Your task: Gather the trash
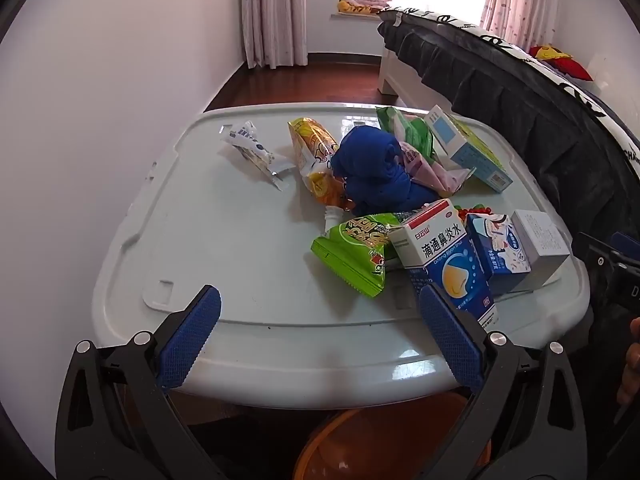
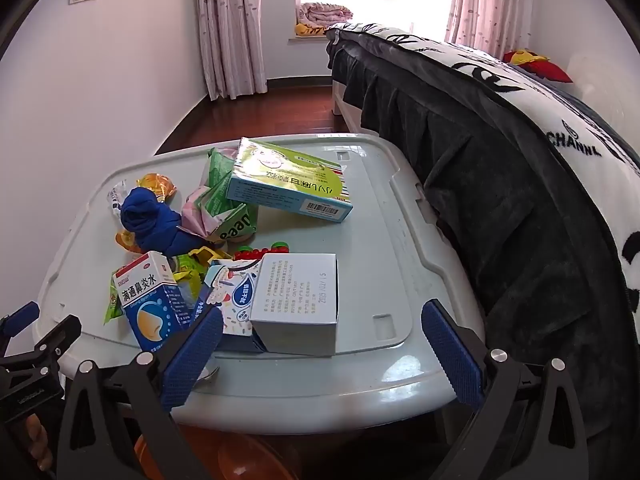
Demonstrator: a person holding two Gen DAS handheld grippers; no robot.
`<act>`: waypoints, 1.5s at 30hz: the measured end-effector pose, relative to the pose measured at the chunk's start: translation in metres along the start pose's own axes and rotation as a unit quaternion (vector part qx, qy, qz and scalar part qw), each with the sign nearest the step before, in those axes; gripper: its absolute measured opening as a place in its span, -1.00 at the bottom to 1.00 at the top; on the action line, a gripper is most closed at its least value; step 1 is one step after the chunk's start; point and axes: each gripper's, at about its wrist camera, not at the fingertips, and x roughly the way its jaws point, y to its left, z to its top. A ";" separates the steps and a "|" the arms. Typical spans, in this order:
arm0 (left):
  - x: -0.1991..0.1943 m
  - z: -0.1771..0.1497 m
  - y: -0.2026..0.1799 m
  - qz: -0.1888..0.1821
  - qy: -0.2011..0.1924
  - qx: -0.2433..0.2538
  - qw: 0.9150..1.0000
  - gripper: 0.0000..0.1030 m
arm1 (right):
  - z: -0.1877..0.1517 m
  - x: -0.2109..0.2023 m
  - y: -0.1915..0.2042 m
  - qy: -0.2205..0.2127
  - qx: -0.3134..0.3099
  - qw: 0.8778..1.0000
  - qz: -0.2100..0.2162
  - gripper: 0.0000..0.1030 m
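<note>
Both grippers hang at the near edge of the pale plastic table [image 1: 208,240], jaws wide and holding nothing: the left gripper [image 1: 320,340] faces the green snack bag [image 1: 352,256], the right gripper [image 2: 322,354] the grey box [image 2: 296,304], likely lining up first picks. The trash lies heaped on the table. An orange container [image 1: 384,440], perhaps the bin, sits below; its contents are hidden.

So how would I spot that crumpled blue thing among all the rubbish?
Start at the pale plastic lid serving as a tabletop beside the dark-skirted bed. In the heap of wrappers and boxes at its middle sits the blue bundle, between the yellow snack bag and a pink-green wrapper. It alone is plain, soft and unprinted.
</note>
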 end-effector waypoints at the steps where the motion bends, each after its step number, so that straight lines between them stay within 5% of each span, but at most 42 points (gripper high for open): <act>1: 0.003 -0.002 -0.003 0.003 -0.001 0.002 1.000 0.87 | 0.000 0.000 0.000 0.000 0.000 1.000 0.001 0.90; 5: 0.000 -0.002 0.005 -0.020 -0.002 -0.007 1.000 0.87 | 0.000 -0.001 0.000 0.000 -0.001 1.000 0.001 0.90; 45: 0.001 -0.005 0.002 -0.012 -0.008 -0.005 1.000 0.87 | 0.000 0.005 -0.005 0.010 -0.003 1.000 -0.003 0.90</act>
